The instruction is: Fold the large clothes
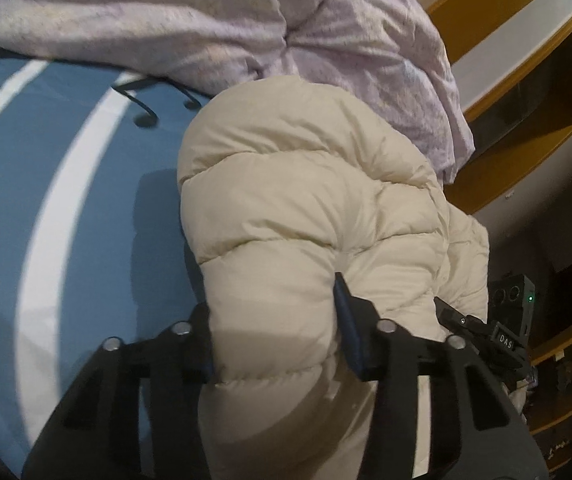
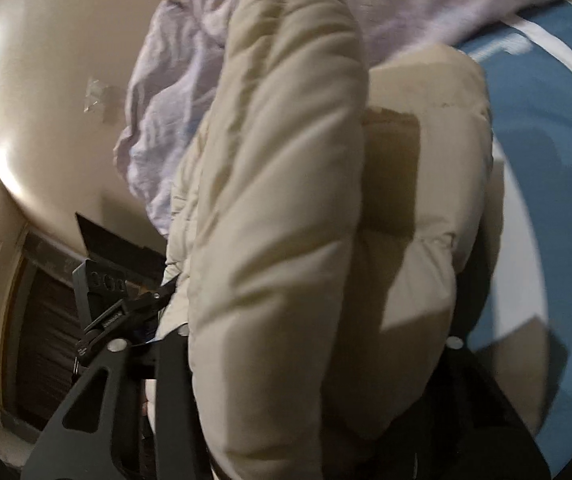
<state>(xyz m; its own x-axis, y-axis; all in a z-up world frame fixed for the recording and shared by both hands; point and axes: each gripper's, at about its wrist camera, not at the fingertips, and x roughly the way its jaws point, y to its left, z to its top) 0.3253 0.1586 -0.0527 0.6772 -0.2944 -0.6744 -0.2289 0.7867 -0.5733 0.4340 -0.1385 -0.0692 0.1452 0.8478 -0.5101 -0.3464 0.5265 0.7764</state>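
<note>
1. Nearest the left wrist camera, the left gripper (image 1: 276, 344) has its two black fingers (image 1: 348, 320) spread around a thick quilted roll of the cream puffer jacket (image 1: 306, 200), squeezing it from both sides; the padding bulges out between them.
2. Seen from the right wrist, the right gripper (image 2: 318, 360) is almost buried under the jacket (image 2: 278, 200). Its fingers are hidden by cloth, so their spacing cannot be told; the jacket appears draped over and between them.
3. Location: the jacket lies bunched on the blue bedsheet (image 1: 46, 200), running from 6 o'clock toward 12 o'clock in the left view, its far end touching the lilac duvet (image 1: 206, 20). At 4 o'clock one side hangs over the bed edge, near the other gripper's body (image 1: 514, 300).
4. Risk, slip: puffy, slick shell fabric probably compresses and slides, so a lift could pull the roll out of the wide left hold.
5. Risk, unfolding: trapped air may spring the layers apart once released, undoing any fold.
6. Risk, fall: the overhanging side could drag the bundle off the bed toward the wooden shelving (image 1: 526, 60).
7. Risk, snag: the jacket's far end could catch the duvet and pull it along.
</note>
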